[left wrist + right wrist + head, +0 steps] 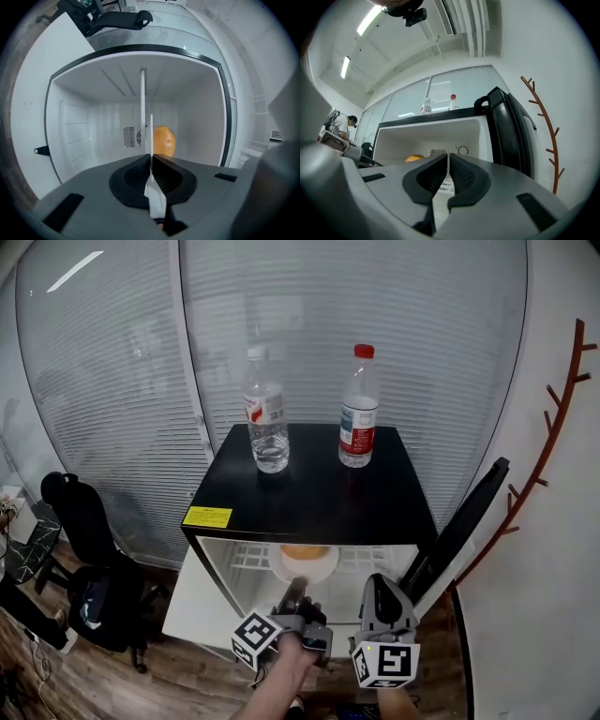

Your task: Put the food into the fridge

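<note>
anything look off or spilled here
Nothing stands out. The clear-capped bottle and the red-capped bottle stand upright on the fridge, with no spill visible. The plate with the orange food lies flat inside, its rim clamped in the left gripper jaws. The right gripper is shut, empty.

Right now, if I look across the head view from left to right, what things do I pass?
chair → clear bottle → red-cap bottle → door → coat rack
</note>
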Tool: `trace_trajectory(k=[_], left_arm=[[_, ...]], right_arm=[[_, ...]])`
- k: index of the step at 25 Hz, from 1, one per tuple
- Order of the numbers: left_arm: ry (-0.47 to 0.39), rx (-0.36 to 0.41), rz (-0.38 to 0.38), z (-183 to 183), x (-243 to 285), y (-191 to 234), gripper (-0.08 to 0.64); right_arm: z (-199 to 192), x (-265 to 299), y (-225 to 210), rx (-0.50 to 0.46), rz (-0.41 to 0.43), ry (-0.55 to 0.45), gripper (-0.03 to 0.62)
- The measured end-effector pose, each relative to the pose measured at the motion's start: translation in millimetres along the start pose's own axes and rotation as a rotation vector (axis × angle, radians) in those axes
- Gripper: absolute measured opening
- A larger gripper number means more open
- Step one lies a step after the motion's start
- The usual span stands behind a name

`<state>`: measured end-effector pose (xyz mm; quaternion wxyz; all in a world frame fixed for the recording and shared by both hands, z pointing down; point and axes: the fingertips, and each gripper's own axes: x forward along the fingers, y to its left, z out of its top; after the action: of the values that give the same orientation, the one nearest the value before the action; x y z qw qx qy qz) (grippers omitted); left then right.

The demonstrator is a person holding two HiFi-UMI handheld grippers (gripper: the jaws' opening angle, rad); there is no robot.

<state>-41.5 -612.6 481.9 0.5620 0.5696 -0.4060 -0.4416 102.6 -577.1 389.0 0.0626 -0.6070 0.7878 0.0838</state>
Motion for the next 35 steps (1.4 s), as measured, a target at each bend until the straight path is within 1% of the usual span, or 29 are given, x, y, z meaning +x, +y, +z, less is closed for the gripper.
trace_trajectory(k=[13, 23, 30, 35], left_arm=[[0.001, 0.005, -0.013, 5.2, 19.7, 0.0, 0.035], [0.005, -0.01, -0.023, 5.7, 22.9, 1.1, 0.035], [0.002, 0.013, -0.037, 5.4, 21.6, -1.3, 0.035], [-0.007, 0.035, -0.029, 5.3, 16.6, -0.9, 0.037]], right_arm=[[-1.4, 12.6, -6.2, -0.001, -0.03, 0.003, 0.034], [0.8, 9.9, -3.8, 0.0, -0.025, -0.008, 0.035], [2.5, 7.8, -4.7, 0.001, -0.022, -0.014, 0.035], [4.1, 6.1, -5.5, 0.006, -0.025, -0.008, 0.034]])
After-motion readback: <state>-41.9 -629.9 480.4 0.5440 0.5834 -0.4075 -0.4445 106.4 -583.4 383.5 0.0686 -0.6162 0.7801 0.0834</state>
